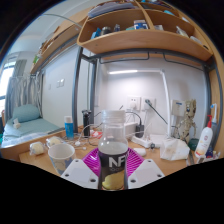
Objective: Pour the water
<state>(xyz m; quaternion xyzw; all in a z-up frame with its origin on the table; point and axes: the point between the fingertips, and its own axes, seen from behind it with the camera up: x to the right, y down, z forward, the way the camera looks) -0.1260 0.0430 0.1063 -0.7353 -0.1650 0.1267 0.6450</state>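
The tongs (112, 172) have their two fingers at both sides of a dark bottle (113, 166) with a white "NF" label, and the magenta pads (94, 158) seem to press on its sides, so the tongs look clenched on the bottle, which stands upright between them. Directly behind the bottle, at 12 o'clock from the fingers, there is a clear glass jar (114, 130) with a lid; it is just beyond the bottle. At about 9 o'clock from the bottle a white cup (61, 155) stands on the wooden desk (38, 160), and a little more far to the left lies a small pale object that I cannot name. At 3 o'clock, some white crumpled material (175, 150) lies on the desk, and near it stands a white bottle with red part (205, 140). Above the desk a wooden shelf (140, 40) carries several things. The white wall (125, 90) behind has a strip of light on it. Far at 9 o'clock there is a bed (25, 128) with a blue-green cover, near a bright window (5, 85).
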